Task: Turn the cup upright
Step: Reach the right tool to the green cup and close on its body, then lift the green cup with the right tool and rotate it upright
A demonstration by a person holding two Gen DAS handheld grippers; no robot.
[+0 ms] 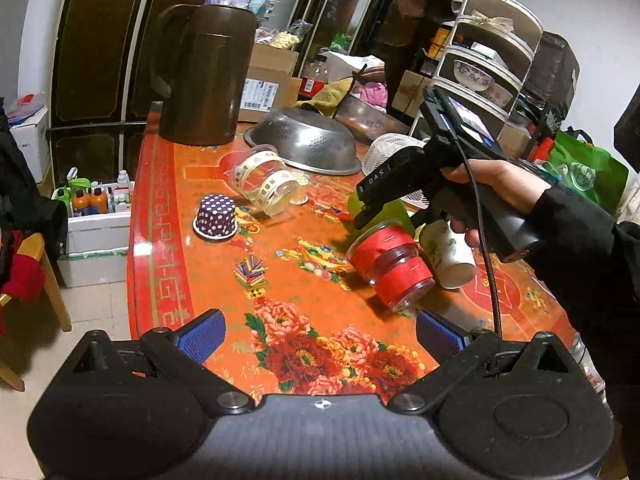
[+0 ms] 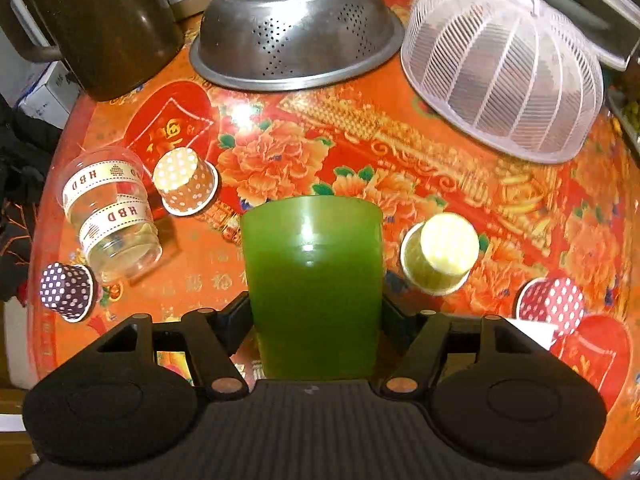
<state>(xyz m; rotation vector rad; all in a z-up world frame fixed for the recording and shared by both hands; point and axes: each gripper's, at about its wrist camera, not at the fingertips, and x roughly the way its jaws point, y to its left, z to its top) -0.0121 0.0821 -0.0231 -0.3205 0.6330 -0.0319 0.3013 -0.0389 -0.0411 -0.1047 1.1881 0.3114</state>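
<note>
My right gripper (image 2: pixel 316 312) is shut on a green plastic cup (image 2: pixel 314 280), which fills the gap between its fingers and is held above the table; the cup also shows in the left wrist view (image 1: pixel 362 202), behind the right gripper (image 1: pixel 368 204). My left gripper (image 1: pixel 320 334) is open and empty, low over the near table edge, its blue pads (image 1: pixel 200 336) wide apart. A clear cup with red tape (image 1: pixel 390 266) lies on its side just beyond the left gripper's right finger.
On the red floral table (image 1: pixel 280 280): a clear HBD-ribbon cup on its side (image 2: pixel 110 220), upside-down dotted paper cups (image 2: pixel 186 186) (image 2: pixel 68 290) (image 2: pixel 554 306), a yellow one (image 2: pixel 440 258), a white floral cup (image 1: pixel 448 256), a steel colander (image 2: pixel 296 28), a white mesh cover (image 2: pixel 504 68), a dark jug (image 1: pixel 206 72).
</note>
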